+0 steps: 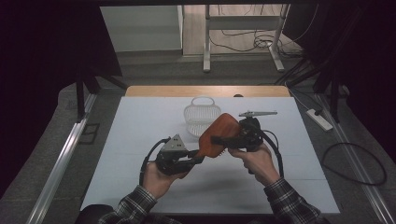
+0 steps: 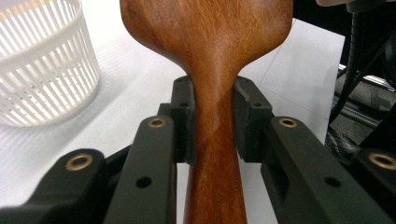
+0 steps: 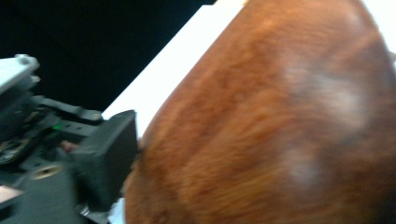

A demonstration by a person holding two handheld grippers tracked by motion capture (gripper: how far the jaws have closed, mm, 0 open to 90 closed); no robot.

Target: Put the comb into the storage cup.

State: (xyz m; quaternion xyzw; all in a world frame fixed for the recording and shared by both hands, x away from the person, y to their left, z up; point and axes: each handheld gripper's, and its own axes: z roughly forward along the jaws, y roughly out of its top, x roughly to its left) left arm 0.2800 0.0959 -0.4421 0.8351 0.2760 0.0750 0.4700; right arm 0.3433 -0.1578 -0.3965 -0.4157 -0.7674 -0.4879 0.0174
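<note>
A reddish-brown wooden brush [image 1: 215, 129] hangs above the white table [image 1: 140, 140], between my two hands. My left gripper [image 1: 198, 156] is shut on its narrow handle [image 2: 212, 154], with both pads pressed to the sides of the neck. The broad head [image 2: 210, 42] rises past the pads. My right gripper [image 1: 223, 140] reaches in from the right with one black finger lying across the back of the head; the other finger is hidden under the brush. In the right gripper view the blurred wooden back [image 3: 280, 116] is very close, and the left gripper [image 3: 46, 140] is beyond it.
A white slatted basket [image 1: 201, 116] stands on the table just behind the brush, also at upper left in the left gripper view [image 2: 42, 70]. A slim grey metal tool [image 1: 258, 113] lies at the back right. Cables trail from both grippers.
</note>
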